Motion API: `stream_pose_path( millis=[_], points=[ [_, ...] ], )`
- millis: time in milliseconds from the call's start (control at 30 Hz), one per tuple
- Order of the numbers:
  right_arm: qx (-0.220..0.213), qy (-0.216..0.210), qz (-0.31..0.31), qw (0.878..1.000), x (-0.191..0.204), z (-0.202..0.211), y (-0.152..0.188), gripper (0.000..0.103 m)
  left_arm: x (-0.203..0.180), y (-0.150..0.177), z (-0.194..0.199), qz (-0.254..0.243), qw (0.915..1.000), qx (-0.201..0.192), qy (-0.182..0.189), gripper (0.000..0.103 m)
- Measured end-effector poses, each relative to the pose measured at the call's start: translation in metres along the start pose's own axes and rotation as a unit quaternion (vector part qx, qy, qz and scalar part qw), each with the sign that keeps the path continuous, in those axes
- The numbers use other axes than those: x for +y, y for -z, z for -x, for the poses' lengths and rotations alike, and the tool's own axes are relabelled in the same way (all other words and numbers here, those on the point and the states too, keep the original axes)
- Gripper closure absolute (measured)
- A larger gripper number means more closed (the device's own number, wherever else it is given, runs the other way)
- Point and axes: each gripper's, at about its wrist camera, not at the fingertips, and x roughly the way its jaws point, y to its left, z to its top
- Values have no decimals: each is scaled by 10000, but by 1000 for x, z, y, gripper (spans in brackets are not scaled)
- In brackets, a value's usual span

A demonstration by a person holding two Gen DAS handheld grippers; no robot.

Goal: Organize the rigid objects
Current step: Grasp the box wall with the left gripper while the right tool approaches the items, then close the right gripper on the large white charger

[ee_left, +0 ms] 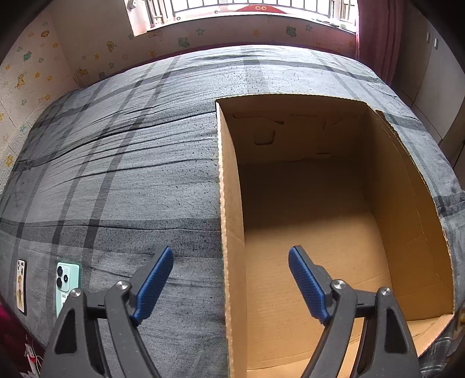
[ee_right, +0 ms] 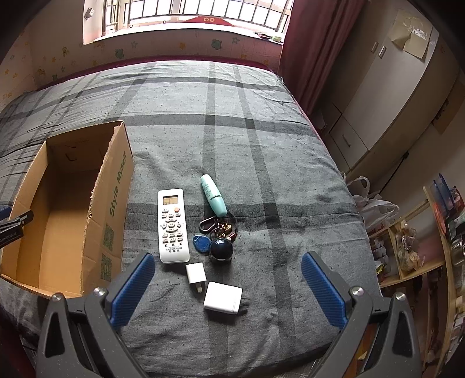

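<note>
Nothing had been packed yet: the cardboard box [ee_left: 305, 232] on the bed [ee_right: 261, 145] was seen empty. The remote control [ee_right: 172, 225], teal tube [ee_right: 213, 195], keyring [ee_right: 219, 228], two white chargers [ee_right: 223, 297] lay beside it; two phones [ee_left: 67, 283] on the other side. Left gripper [ee_left: 231, 280] jaws were held wide over the box wall, nothing gripped; right gripper [ee_right: 228, 290] jaws wide above the chargers.

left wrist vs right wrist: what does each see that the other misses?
Left wrist only: two phones, a mint-green phone and a phone with a cartoon case, beside the open left gripper, which straddles the cardboard box's side wall.

Right wrist only: white remote, teal tube, keychain, small charger, large charger, ahead of the open right gripper.

Both: the empty box, plaid bedsheet, window.
</note>
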Motion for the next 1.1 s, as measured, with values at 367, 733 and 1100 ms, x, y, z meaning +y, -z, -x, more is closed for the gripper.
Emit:
stream_pose_path(
  millis=[367, 733, 1100],
  points=[
    [10, 153, -50, 9999, -6, -2, -1, 0, 3, -2, -22, 139, 9988, 431, 210, 67],
    [56, 90, -257, 9996, -22, -9, -4, 0, -1, 3, -29, 69, 9986, 495, 166, 90],
    [683, -135, -448, 9966, -38, -58, 20, 0, 1, 4, -32, 78, 9985, 509, 196, 90]
  ],
)
